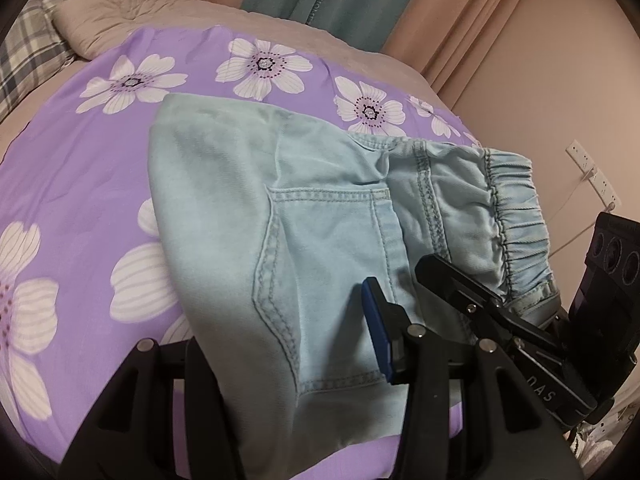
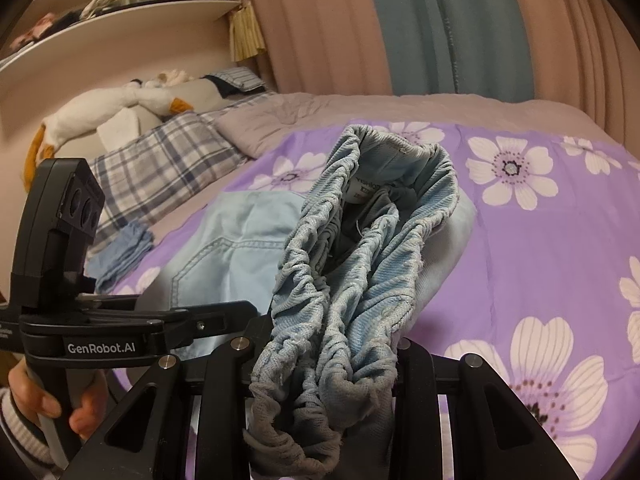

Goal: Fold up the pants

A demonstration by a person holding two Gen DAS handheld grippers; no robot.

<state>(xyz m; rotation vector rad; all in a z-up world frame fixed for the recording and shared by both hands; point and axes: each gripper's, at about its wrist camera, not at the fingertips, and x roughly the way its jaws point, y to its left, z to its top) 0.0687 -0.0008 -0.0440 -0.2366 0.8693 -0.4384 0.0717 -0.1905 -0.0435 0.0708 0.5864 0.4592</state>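
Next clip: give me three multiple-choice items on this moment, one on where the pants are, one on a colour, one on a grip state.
1. Where do the pants lie?
A. on the purple flowered sheet
B. on a shelf
C. on the floor

2. What colour are the pants?
A. black
B. light blue
C. red

3. What does the right gripper hold?
A. nothing
B. a pillow
C. the elastic waistband

Answers:
1 A, since the left wrist view shows the denim spread on the flowered sheet.
2 B, since the fabric is pale blue denim in both views.
3 C, since the gathered waistband bunches between its fingers in the right wrist view.
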